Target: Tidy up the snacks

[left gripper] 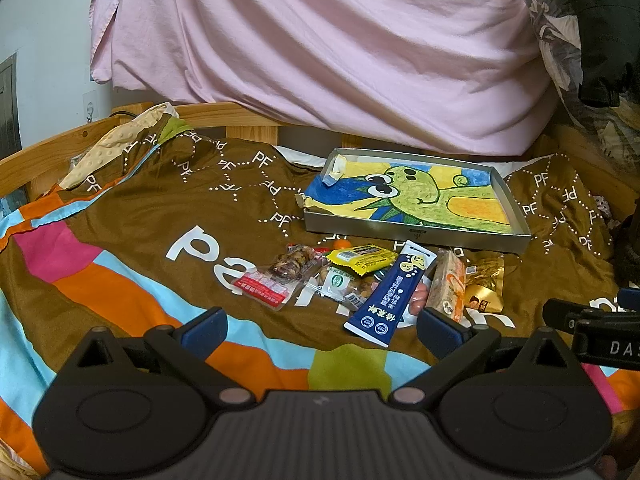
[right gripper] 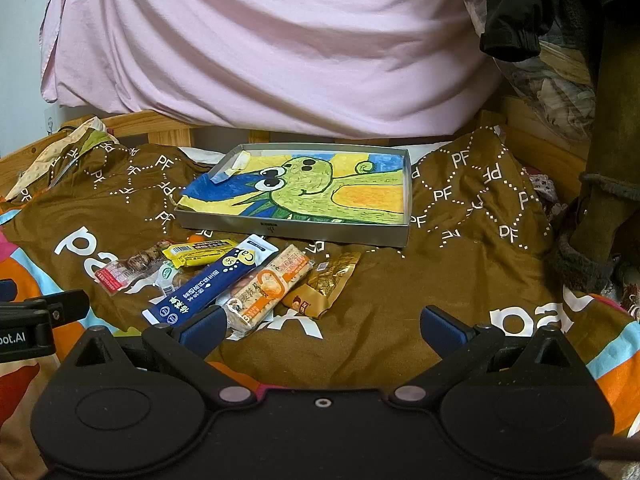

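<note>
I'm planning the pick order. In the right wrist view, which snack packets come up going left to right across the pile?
Red-labelled clear packet → yellow packet → long blue packet → orange-and-white bar → golden-brown packet. The green-labelled packet tucked under the blue one is left out.

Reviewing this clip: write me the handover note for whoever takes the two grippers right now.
Left gripper: open, empty, low before the snack pile.
Right gripper: open, empty, its left finger near the orange cracker pack.
Snacks lie loose on the brown blanket: blue stick pack, yellow bar, red-labelled pack, golden pouch.
Grey tray with the dinosaur drawing holds no snacks.
Done: nothing. Left: all snacks, presumably into the tray.
</note>
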Tool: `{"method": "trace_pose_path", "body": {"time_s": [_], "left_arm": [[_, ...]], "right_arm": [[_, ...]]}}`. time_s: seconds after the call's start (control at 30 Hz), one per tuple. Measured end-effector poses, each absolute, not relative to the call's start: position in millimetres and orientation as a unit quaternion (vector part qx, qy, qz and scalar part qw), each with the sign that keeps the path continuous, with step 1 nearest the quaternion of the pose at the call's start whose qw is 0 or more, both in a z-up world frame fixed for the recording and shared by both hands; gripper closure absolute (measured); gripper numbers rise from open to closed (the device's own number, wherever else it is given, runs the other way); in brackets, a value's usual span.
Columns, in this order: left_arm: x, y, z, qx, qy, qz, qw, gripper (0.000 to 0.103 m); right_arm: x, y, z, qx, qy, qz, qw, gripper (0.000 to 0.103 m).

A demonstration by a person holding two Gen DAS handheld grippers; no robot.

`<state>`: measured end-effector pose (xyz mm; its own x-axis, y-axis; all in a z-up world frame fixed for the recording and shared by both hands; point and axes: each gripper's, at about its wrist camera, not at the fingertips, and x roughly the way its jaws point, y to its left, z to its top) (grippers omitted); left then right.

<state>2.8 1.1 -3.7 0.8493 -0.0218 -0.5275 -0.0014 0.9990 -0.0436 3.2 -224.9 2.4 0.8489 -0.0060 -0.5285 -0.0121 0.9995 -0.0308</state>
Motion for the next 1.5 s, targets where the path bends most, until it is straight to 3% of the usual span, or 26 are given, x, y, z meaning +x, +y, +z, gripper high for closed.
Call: {"method": "trace_pose_path", "body": {"time_s": [0.9, 1.5], "left_arm": [[18.1, -2.2, -9.0, -0.009, 0.309, 0.007, 0.951, 0.000], [87.7, -18.9, -16.2, 0.044, 0.325, -0.035, 0.944, 0.000]], "right_arm": [[10.2, -226.0, 0.6, -0.010, 0.301, 0.010, 0.953, 0.001], [42.6, -221.2, 17.5, -0.066, 0.317, 0.036, 0.945, 0.001]]}}
